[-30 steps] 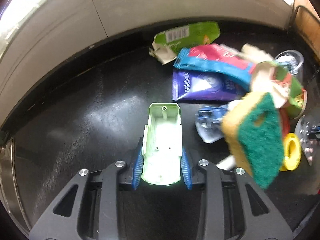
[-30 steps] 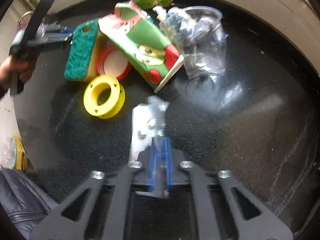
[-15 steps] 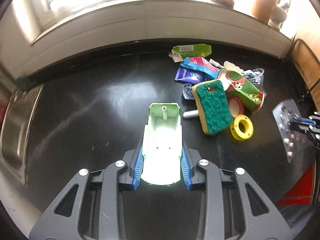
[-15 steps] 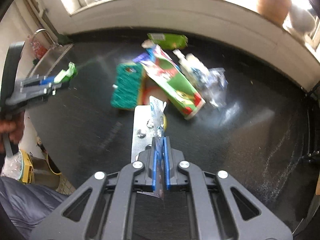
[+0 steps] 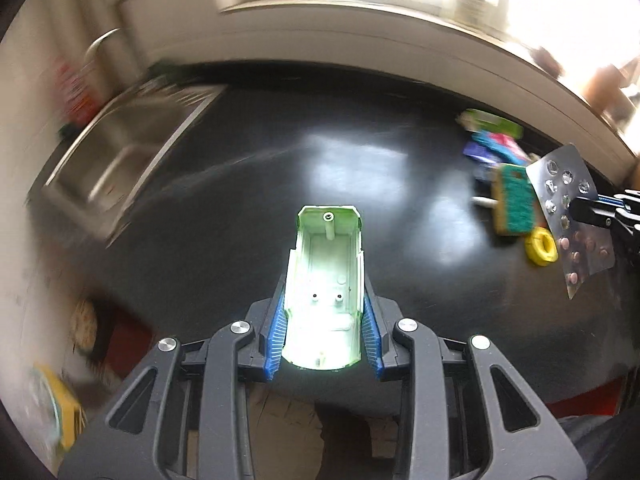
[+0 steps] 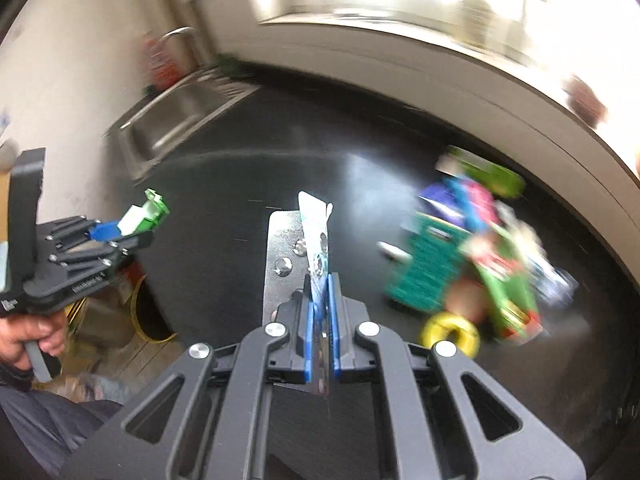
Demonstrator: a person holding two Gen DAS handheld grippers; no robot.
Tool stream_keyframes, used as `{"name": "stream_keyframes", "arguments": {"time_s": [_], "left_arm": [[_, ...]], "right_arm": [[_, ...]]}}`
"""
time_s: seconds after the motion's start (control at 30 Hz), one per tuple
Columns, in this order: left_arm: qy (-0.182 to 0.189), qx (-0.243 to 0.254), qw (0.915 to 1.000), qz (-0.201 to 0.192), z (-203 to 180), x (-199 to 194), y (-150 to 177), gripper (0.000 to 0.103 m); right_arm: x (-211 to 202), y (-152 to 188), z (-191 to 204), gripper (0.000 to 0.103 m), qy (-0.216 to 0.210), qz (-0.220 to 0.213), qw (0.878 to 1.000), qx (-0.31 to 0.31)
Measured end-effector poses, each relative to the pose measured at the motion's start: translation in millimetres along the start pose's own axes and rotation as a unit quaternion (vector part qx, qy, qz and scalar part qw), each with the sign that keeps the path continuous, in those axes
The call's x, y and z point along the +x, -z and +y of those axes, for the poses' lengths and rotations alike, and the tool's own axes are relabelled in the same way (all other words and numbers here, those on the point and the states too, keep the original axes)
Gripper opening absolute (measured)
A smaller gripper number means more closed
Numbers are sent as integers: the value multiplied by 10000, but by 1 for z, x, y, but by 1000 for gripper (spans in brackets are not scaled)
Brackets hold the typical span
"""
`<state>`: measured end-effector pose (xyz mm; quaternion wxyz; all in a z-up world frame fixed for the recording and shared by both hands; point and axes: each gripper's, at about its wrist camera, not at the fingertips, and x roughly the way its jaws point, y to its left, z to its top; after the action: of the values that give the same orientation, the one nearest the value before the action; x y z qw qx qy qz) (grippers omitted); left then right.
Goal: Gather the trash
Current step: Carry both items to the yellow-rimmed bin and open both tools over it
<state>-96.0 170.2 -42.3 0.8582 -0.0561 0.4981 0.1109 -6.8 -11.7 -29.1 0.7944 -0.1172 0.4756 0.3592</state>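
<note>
Left wrist view: my left gripper (image 5: 325, 332) fingers clamp green plastic shell (image 5: 326, 280); right gripper (image 6: 322, 328) pinches blister pack (image 6: 286, 256). Remaining pile (image 6: 464, 256) on desk (image 5: 240, 208) (sponge, wrappers) uncollected.

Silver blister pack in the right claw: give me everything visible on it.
The silver foil blister pack is a flat, shiny rectangular sheet dotted with round pill pockets; several look burst, and a strip of torn backing stands up beside it. The right claw is shut on its near end, holding it in the air above the black countertop, touching nothing else.
</note>
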Motion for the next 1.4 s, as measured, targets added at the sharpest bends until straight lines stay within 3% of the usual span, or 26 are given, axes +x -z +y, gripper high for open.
{"name": "stream_keyframes", "arguments": {"time_s": [0.13,0.27,0.37,0.5,0.67,0.77,0.9,0.93,1.03,1.07,1.1,1.2,1.4], "left_arm": [[-509,-675,9964,54,62,-6,37,33],[-1067,-1343,9851,153,129,-7,95,33],[-1269,-1820,9746,298,170,2,138,33],[-1183,-2400,9625,452,212,33,191,33],[-814,-2962,9504,478,251,82,234,33],[-658,-3278,9410,525,267,103,248,33],[-545,-3465,9351,510,280,120,258,33],[-517,-3490,9344,502,282,121,260,36],[-553,-3538,9321,548,287,123,262,78],[-625,-3552,9315,474,289,121,263,78],[-646,-3566,9307,492,290,121,264,78],[-692,-3624,9277,566,292,117,267,82],[-785,-3548,9302,525,284,90,259,87]], "right_arm": [[42,-27,83,7,-685,188,9947,-748],[90,-39,171,7,-1353,550,9797,-1376],[131,-40,237,7,-1689,892,9650,-1796],[194,-31,312,7,-1802,1357,9495,-2180],[265,-20,373,7,-1647,1761,9373,-2516],[292,-14,392,7,-1554,1920,9324,-2638],[319,-10,408,7,-1534,2054,9270,-2738],[326,-10,413,7,-1560,2113,9252,-2738],[342,-8,419,8,-1535,2320,9199,-2764],[346,-8,420,9,-1521,2363,9189,-2768],[345,-7,421,15,-1545,2387,9182,-2757],[336,-8,417,78,-1606,2214,9218,-2747],[305,-19,411,79,-1723,2007,9296,-2567]]}}
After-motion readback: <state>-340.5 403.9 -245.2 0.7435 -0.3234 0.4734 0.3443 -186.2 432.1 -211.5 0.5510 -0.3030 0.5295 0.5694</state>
